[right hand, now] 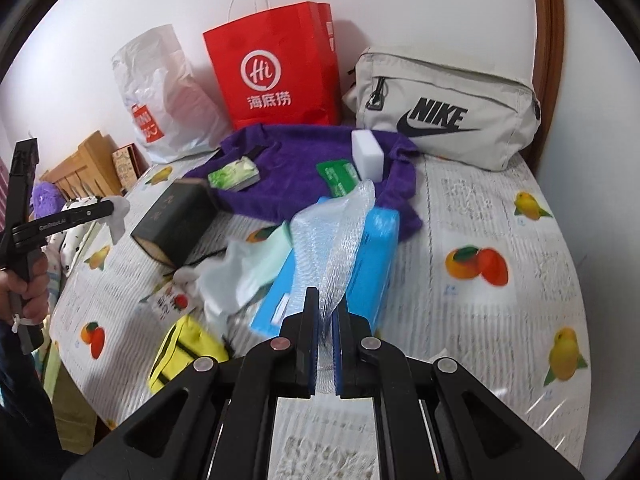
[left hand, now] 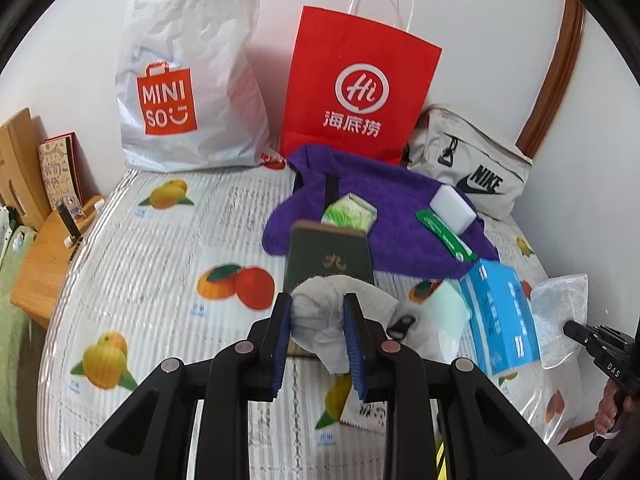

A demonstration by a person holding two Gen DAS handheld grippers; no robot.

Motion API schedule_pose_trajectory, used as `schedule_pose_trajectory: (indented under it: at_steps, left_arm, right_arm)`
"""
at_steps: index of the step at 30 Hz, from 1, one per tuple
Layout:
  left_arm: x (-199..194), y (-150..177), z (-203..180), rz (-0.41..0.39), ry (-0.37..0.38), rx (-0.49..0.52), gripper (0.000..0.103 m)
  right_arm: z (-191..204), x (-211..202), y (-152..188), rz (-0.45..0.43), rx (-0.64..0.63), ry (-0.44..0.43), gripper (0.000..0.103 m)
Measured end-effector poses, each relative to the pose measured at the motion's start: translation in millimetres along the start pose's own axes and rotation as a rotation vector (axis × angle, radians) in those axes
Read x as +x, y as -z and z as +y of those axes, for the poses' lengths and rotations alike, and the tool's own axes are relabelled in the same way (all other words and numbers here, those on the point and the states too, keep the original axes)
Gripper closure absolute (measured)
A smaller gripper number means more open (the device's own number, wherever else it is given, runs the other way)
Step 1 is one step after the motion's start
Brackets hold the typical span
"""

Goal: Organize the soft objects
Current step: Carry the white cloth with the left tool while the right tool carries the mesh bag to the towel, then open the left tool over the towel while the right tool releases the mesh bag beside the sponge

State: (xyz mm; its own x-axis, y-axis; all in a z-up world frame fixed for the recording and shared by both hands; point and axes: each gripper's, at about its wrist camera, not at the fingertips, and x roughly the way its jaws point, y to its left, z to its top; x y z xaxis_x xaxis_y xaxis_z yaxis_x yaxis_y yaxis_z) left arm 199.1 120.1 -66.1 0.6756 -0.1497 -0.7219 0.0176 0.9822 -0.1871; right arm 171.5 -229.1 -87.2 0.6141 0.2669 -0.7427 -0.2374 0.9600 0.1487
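The desk [right hand: 500,216] wears a glossy cloth printed with oranges and lemons. Along its wall side stand a white Miniso bag [left hand: 180,80], a red paper bag [left hand: 356,92] and a beige Nike pouch [right hand: 448,120], with a purple towel [right hand: 304,168] spread just before them. Nearer lie a dark green box [right hand: 172,220], a blue tissue pack [right hand: 376,264], a pale green cloth [right hand: 272,256] and a yellow pouch [right hand: 184,348].

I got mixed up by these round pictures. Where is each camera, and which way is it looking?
Left wrist: sits behind the left gripper, jaws shut on a white tissue, facing the Miniso bag; the right gripper shows.
Right wrist: sits behind the right gripper, jaws shut on bubble wrap, facing the Nike bag; the left gripper shows.
Shared: red Haidilao bag, purple towel.
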Motion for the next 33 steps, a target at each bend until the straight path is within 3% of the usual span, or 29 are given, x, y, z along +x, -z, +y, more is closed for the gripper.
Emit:
schedule_pose_trajectory:
  at_steps: [19,33]
  left_arm:
    - [57,-81,-7,-0.002,-0.004,0.005,0.078]
    - [134,-125,-24,0.066,0.032,0.020,0.078]
  right_arm:
    - [1,68,-99,-0.029,-0.040,-0.025,0.097]
    - [8,155,-142,0.076,-0.056,-0.081,0.097]
